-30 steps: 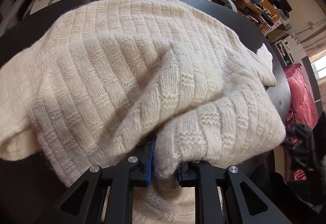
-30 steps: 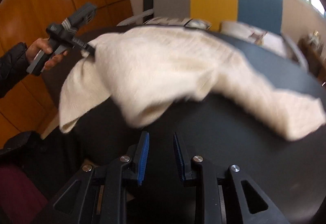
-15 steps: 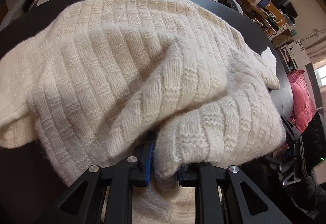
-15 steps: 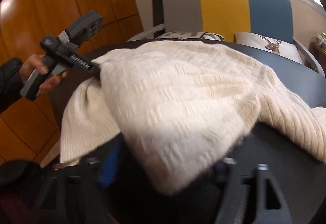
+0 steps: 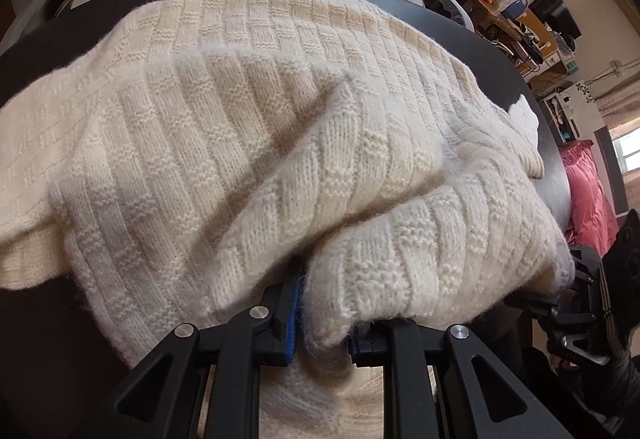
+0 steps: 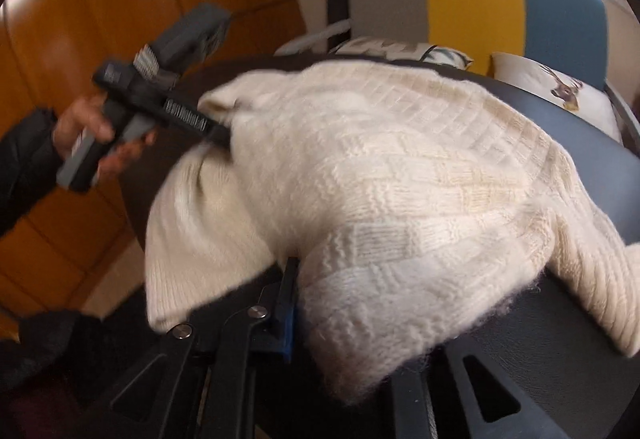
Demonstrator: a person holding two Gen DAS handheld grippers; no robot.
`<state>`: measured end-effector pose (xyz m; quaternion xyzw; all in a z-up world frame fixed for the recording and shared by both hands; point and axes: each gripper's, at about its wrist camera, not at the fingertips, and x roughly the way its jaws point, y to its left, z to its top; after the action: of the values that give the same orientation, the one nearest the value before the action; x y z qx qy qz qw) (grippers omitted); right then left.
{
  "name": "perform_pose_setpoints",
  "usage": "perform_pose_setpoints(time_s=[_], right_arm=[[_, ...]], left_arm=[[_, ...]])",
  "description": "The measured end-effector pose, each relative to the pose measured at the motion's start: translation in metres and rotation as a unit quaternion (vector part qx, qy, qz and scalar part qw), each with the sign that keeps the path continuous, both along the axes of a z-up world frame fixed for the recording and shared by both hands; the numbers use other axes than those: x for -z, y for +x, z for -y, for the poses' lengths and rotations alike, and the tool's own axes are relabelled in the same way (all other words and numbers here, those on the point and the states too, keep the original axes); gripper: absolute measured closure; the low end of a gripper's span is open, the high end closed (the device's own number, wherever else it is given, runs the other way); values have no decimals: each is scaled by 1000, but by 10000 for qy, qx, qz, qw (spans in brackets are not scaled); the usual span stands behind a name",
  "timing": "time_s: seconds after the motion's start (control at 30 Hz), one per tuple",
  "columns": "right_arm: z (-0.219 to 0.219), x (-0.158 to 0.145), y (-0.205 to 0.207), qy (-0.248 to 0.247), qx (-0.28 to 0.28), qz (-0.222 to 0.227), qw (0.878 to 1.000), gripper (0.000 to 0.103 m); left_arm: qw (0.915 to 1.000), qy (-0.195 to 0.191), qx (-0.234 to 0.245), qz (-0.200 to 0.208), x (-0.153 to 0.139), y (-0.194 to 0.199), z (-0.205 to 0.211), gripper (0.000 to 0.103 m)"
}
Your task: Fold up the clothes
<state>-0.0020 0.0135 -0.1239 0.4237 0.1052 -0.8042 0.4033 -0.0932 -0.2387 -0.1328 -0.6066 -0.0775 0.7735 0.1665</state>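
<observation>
Left wrist view shows your left gripper (image 5: 322, 323) pinching a fold of the cream sweater (image 5: 260, 143) heaped on the dark table (image 5: 24, 339), while your right gripper's (image 6: 344, 323) jaws are closing on its near hem.

The sweater (image 6: 400, 199) hides the right claw's (image 6: 340, 327) right finger; motion blur perhaps masks the grip.

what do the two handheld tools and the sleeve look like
Both tools have black plastic fingers with triangular cut-outs, silver rivets and blue pads: left tool, right tool. Seen from outside, the left one has a grey body, a grey-and-black handle and white lettering along its black bar. The sleeve is black.
</observation>
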Motion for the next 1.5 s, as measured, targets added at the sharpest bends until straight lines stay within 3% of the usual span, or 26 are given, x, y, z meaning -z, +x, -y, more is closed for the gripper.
perform_pose_setpoints(time_s=[0.1, 0.17, 0.23, 0.33, 0.4, 0.47, 0.5, 0.6, 0.67, 0.73, 0.83, 0.9, 0.97, 1.07, 1.17, 1.3, 1.4, 1.5], right_arm=[[-4, 3, 5, 350, -118, -39, 9993, 85], [-4, 7, 5, 673, -141, -108, 9976, 92], [-6, 4, 1, 523, -233, 200, 9982, 95], [-16, -27, -13, -449, -530, 842, 9940, 95], [-29, -57, -30, -1361, -589, 1300, 9804, 95], [-49, -93, -48, -2320, -618, 1477, 9594, 95], [-58, -103, -58, -2520, -519, 1440, 9555, 95], [-84, -90, -94, -2102, 725, 1580, 9621, 91], [-99, -72, -107, -1860, 1307, 1829, 9565, 82], [-103, -63, -103, -1691, 1369, 1785, 9596, 82], [-100, -67, -74, -1285, 998, 1554, 9744, 76], [-92, -70, -40, -687, 559, 1002, 9910, 76], [-80, -61, -6, -135, 126, 563, 9982, 76], [-73, -31, 9, 209, 250, 368, 9988, 76], [-71, -4, 2, -64, 522, 649, 9965, 76], [-60, 16, -13, -45, 892, 805, 9927, 75], [-49, 23, -18, 42, 1021, 661, 9926, 72], [-21, 25, -12, 833, 826, 23, 9931, 71]], left_arm=[[10000, 15, 58, -27, 0, -2, 0, 84], [9999, 30, 93, -39, 0, -2, 0, 83], [9999, 36, 120, -38, 0, -2, 0, 83], [9998, -62, 202, -48, -3, -4, 0, 83], [9994, -178, 294, -50, -4, -5, 0, 83], [9988, -215, 434, -30, -4, -5, -2, 82], [9985, -198, 509, -38, -5, -4, -3, 78], [9971, -207, 729, -64, -5, -1, -8, 76], [9958, -297, 863, -78, -2, 1, -12, 76], [9954, -291, 902, -106, -2, 1, -13, 76], [9955, -291, 902, -95, -1, -2, -14, 76], [9949, -320, 947, -113, -2, -4, -14, 76], [9950, -343, 941, -60, 0, -10, -15, 76], [9947, -395, 946, -8, 2, -16, -17, 76], [9943, -478, 951, 9, 1, -19, -21, 76], [9943, -517, 929, 36, 0, -20, -28, 75], [9943, -509, 935, 50, 2, -23, -30, 74], [9937, -540, 979, 47, 3, -27, -32, 73]])
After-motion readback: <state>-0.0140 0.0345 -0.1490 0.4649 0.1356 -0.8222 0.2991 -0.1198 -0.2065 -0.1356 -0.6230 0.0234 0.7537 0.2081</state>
